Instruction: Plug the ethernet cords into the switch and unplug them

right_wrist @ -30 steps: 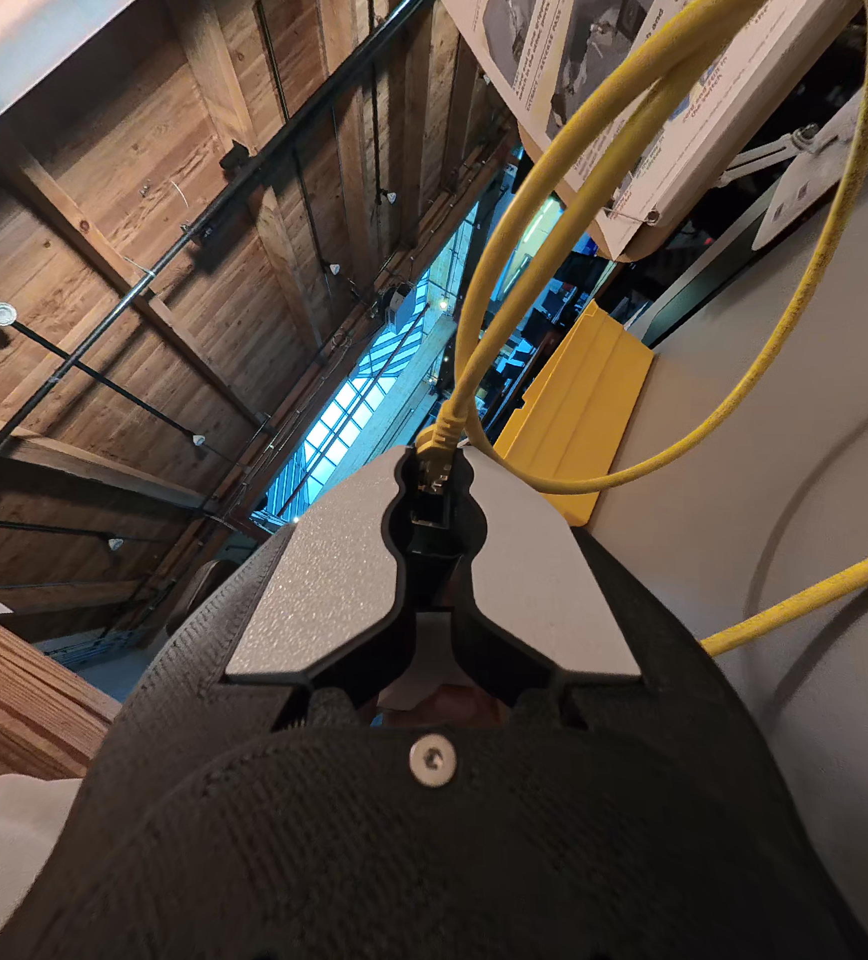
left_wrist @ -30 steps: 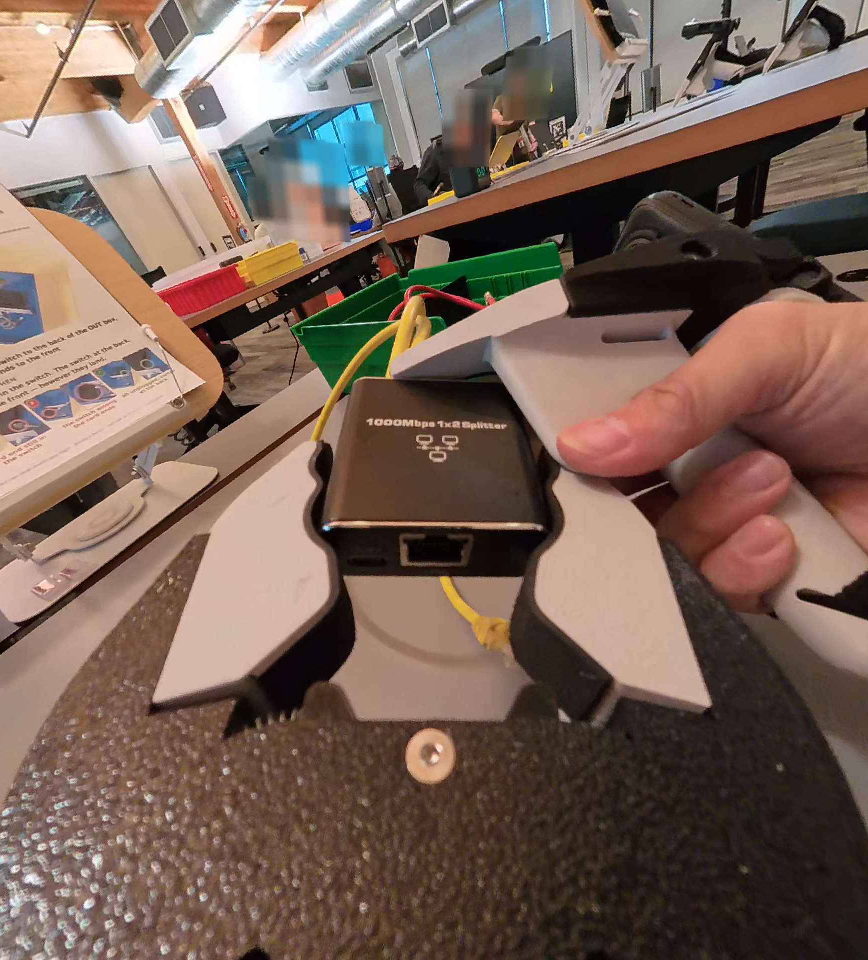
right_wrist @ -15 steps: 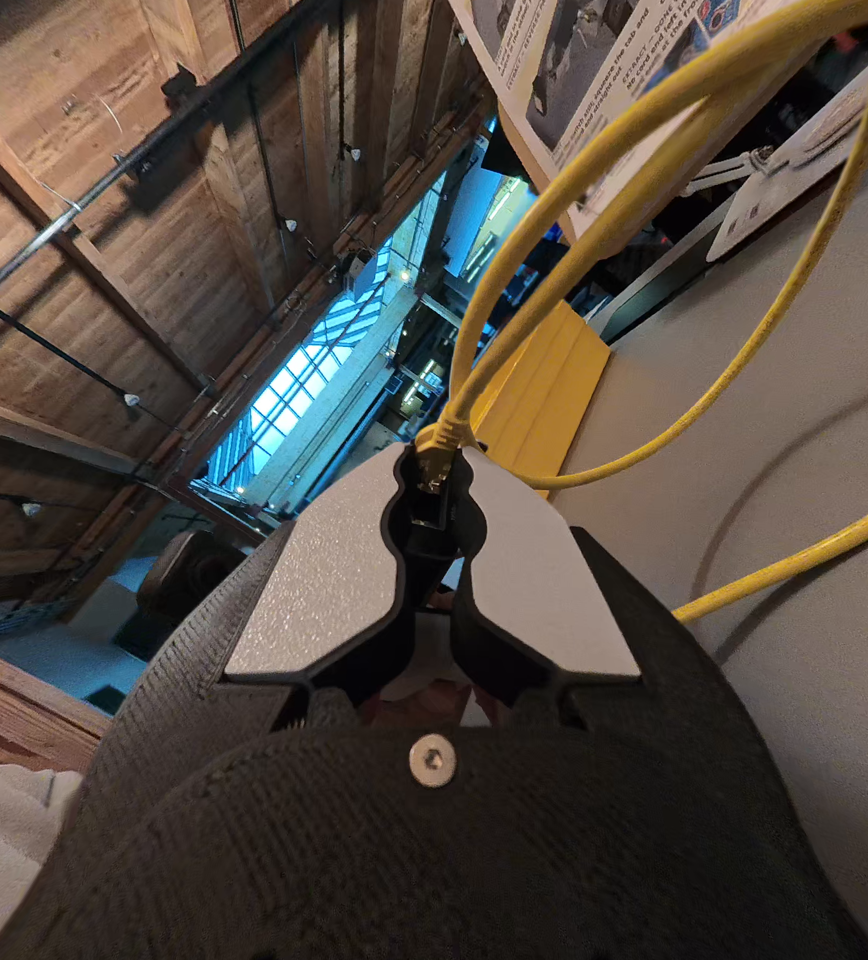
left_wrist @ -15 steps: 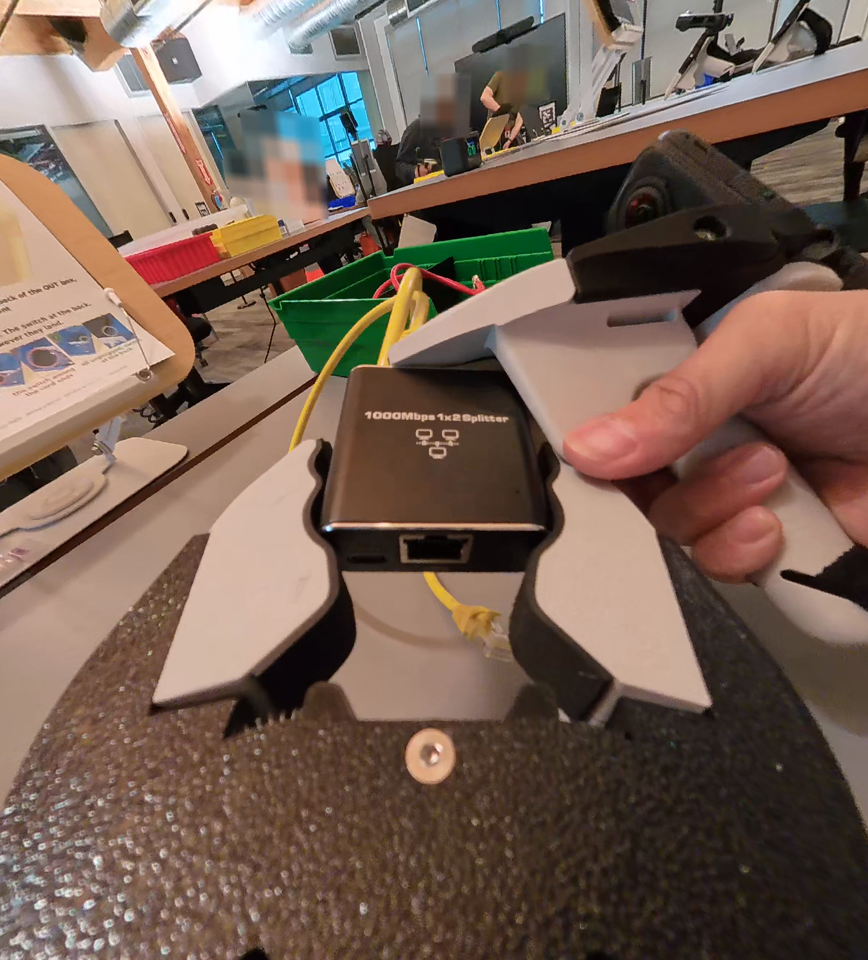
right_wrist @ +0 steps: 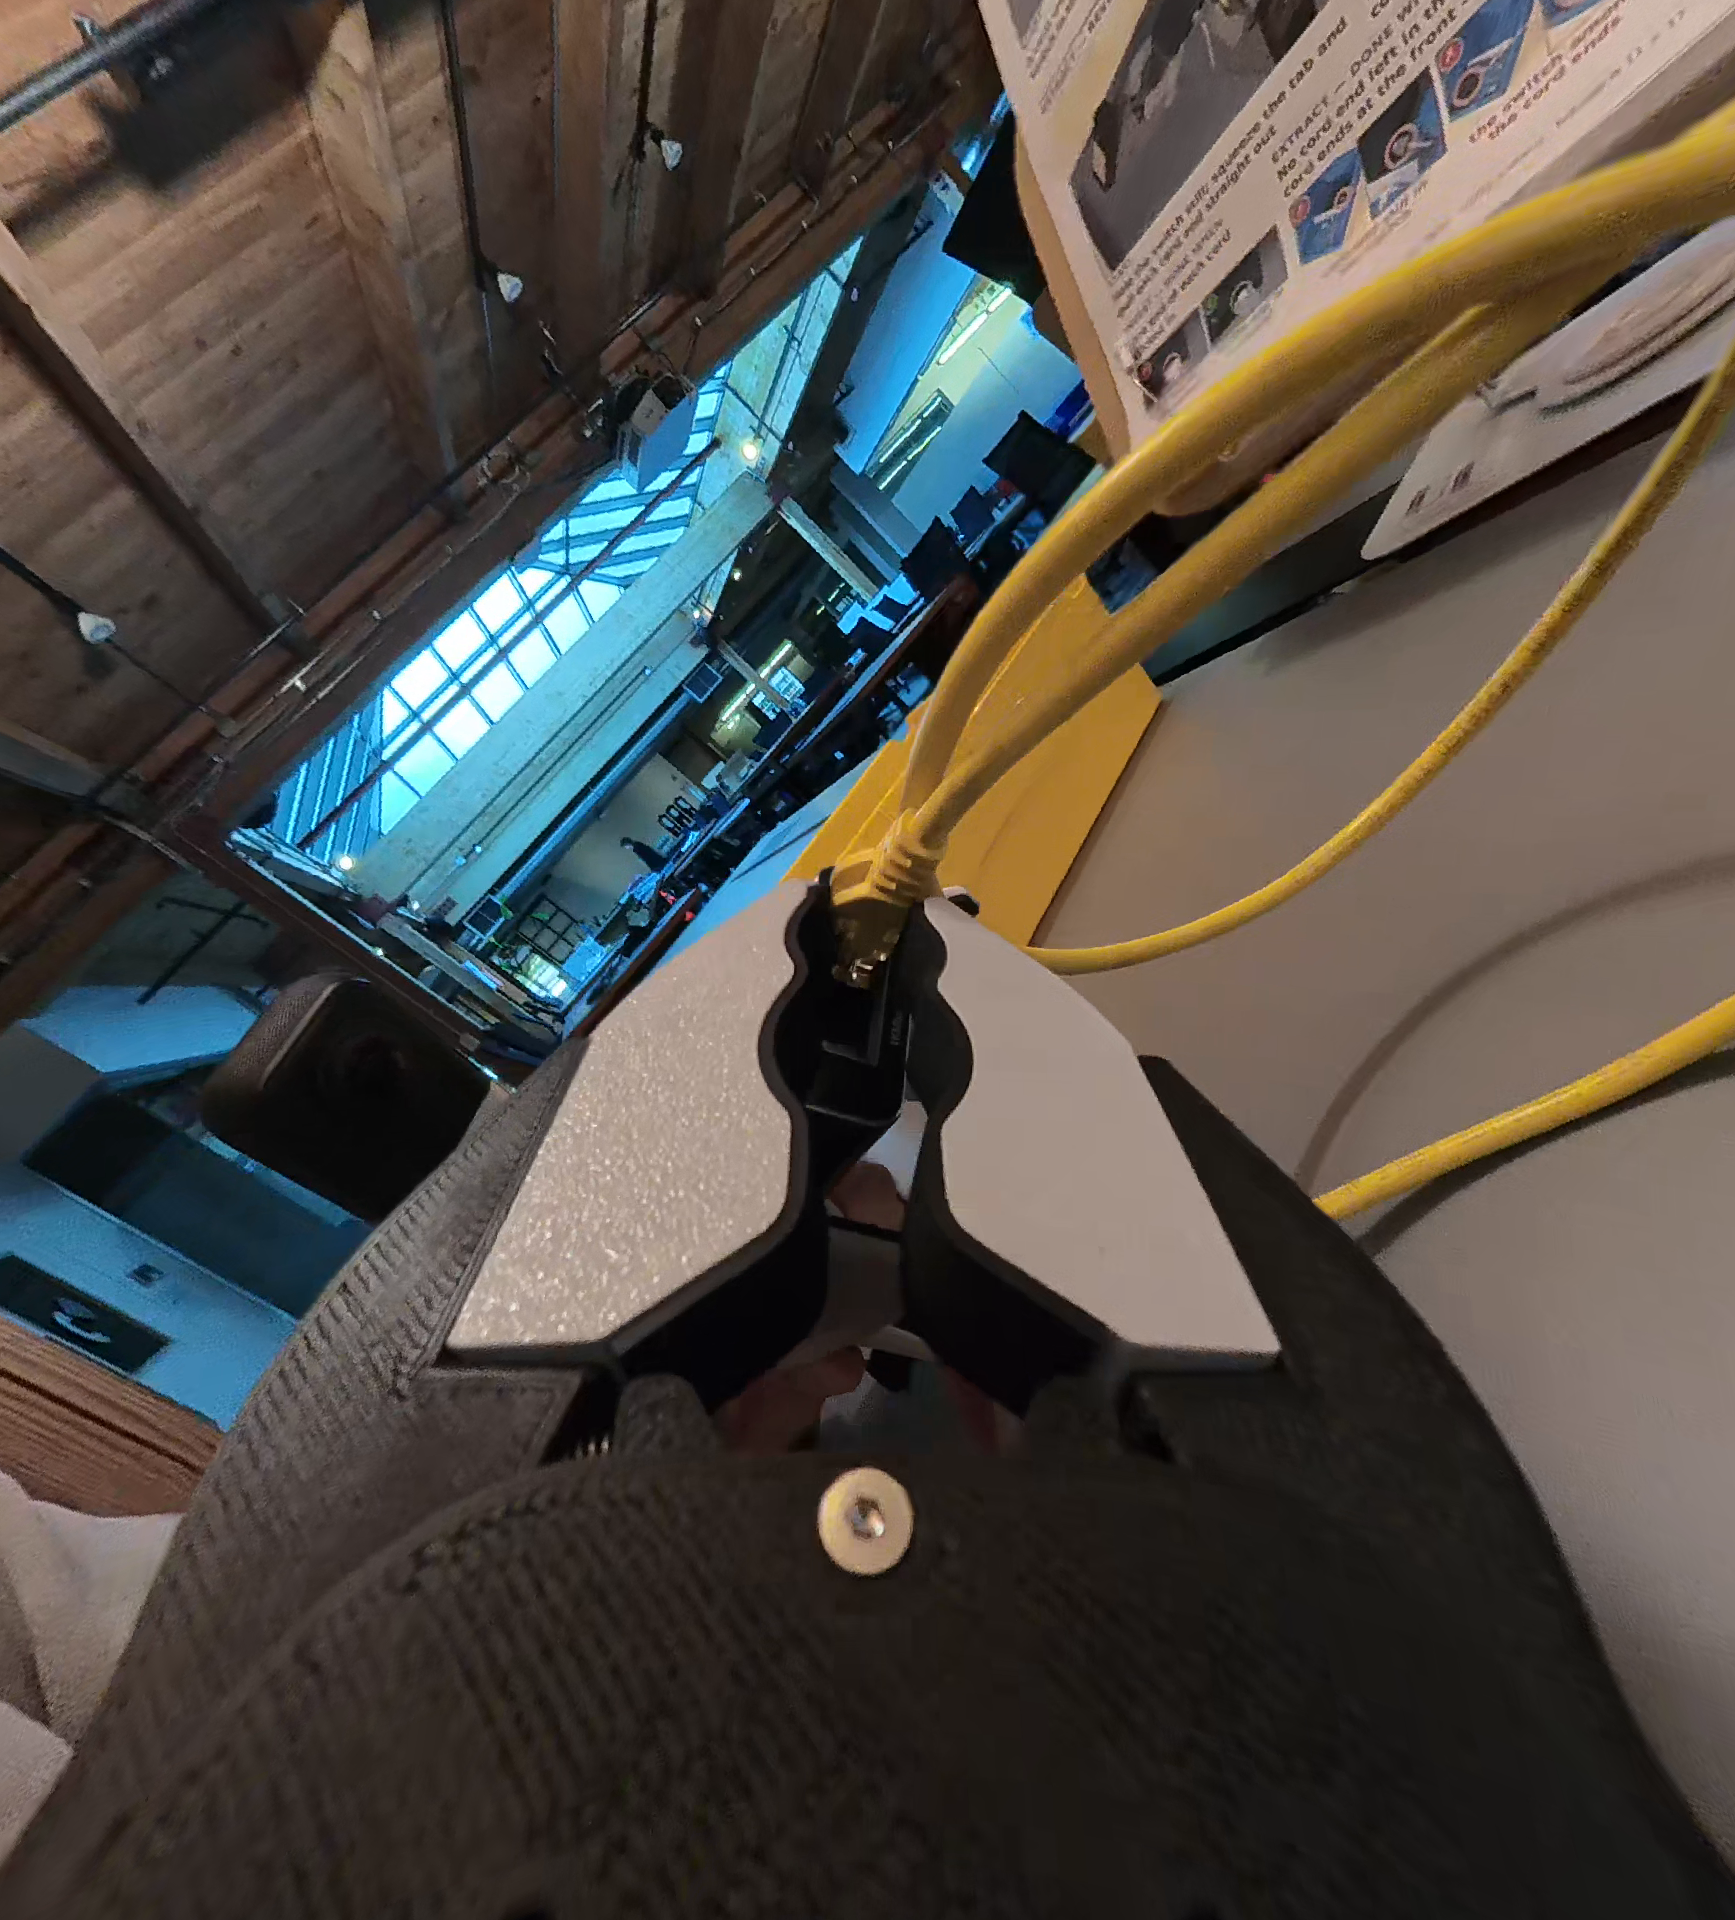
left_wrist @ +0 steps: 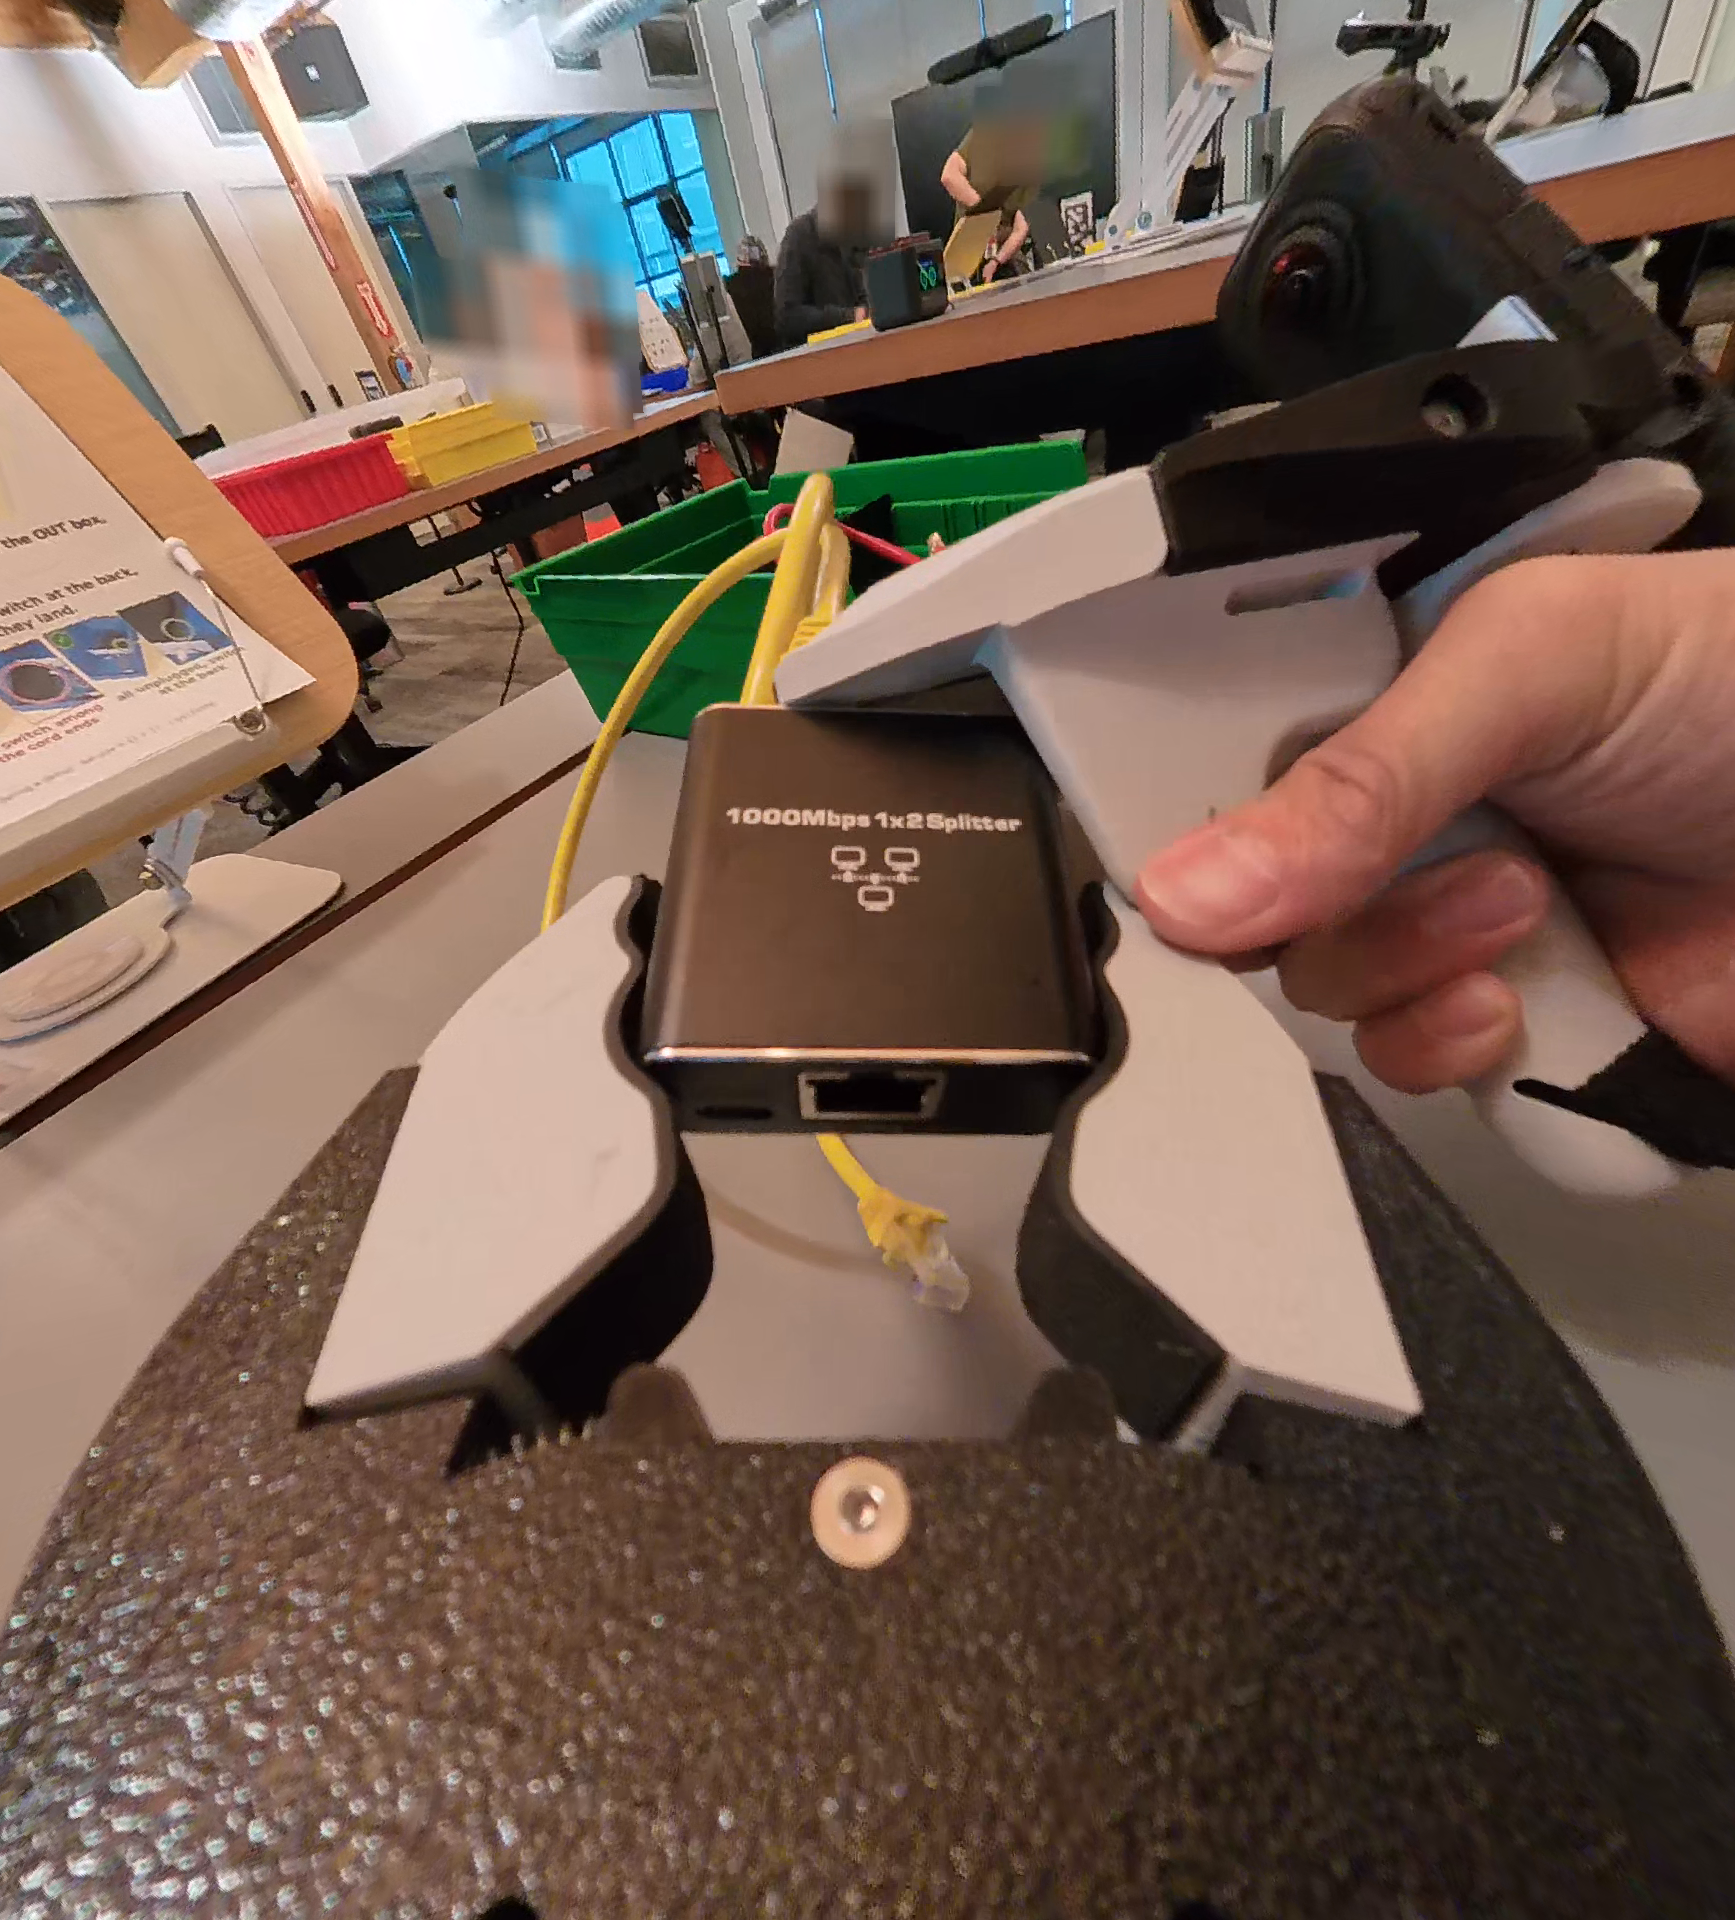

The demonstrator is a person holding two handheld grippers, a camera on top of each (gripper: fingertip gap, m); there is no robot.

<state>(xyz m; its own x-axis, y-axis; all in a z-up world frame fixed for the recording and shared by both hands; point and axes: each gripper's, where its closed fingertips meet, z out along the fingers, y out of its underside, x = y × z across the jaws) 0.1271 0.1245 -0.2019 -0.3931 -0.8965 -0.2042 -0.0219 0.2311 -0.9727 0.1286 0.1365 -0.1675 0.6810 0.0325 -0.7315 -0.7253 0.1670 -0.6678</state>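
My left gripper [left_wrist: 868,904] is shut on the black switch [left_wrist: 868,935] and holds it level above the grey table, with an empty port facing the camera. My right gripper [right_wrist: 873,925] is shut on a yellow ethernet plug [right_wrist: 878,883]. In the left wrist view the right gripper [left_wrist: 946,634], held by a hand [left_wrist: 1569,790], sits at the switch's far end with yellow cords [left_wrist: 801,561] rising from it. Its fingers hide whether that plug sits in a port. A loose yellow plug [left_wrist: 910,1236] lies on the table under the switch.
A green bin [left_wrist: 655,613] stands behind the switch. An instruction sheet on a wooden stand [left_wrist: 63,675] is at the left. A yellow bin [right_wrist: 1029,821] and looping yellow cords [right_wrist: 1465,790] lie on the grey table [right_wrist: 1569,1351]. People sit at far tables. The grippers are tip to tip, or close to it.
Both grippers keep their hold. The right gripper has turned and lifted slightly at the switch's far end, and both views have tilted. The switch stays in the left jaws.
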